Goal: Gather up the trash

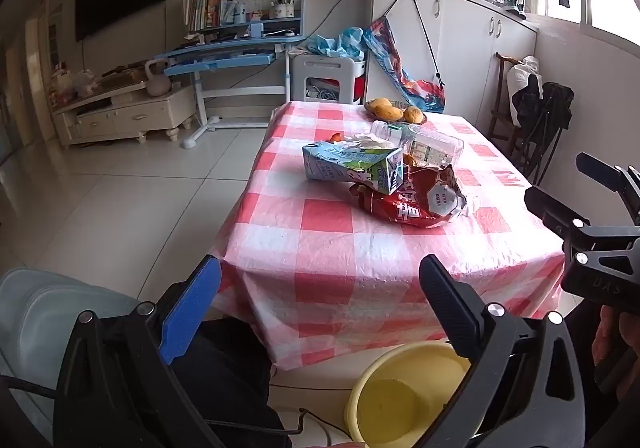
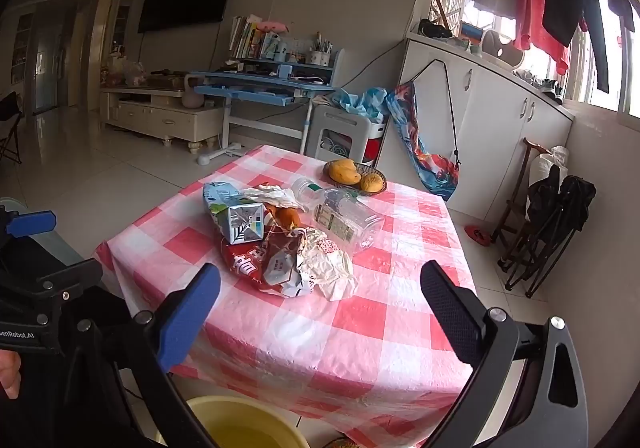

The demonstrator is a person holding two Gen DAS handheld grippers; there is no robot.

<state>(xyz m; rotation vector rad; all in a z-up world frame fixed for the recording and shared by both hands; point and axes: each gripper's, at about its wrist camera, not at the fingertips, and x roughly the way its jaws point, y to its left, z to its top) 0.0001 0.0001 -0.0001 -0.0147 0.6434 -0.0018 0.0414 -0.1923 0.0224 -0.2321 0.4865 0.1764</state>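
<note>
Red snack bag (image 2: 260, 264) nearest of trash heap on checked table (image 2: 360, 328), centre frame in right wrist view, ahead of right claw (image 2: 320, 312), well apart; long axis across frame; left claw (image 1: 320, 304) farther; both spread, empty

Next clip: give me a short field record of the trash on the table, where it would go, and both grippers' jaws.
surface: table with red-checked cloth
trash pile: milk carton, red snack bag, clear plastic bottle, crumpled paper
not trash: fruit basket
bin: yellow basin on floor, looks empty
left gripper: jaws open, nothing held
right gripper: jaws open, nothing held
</note>
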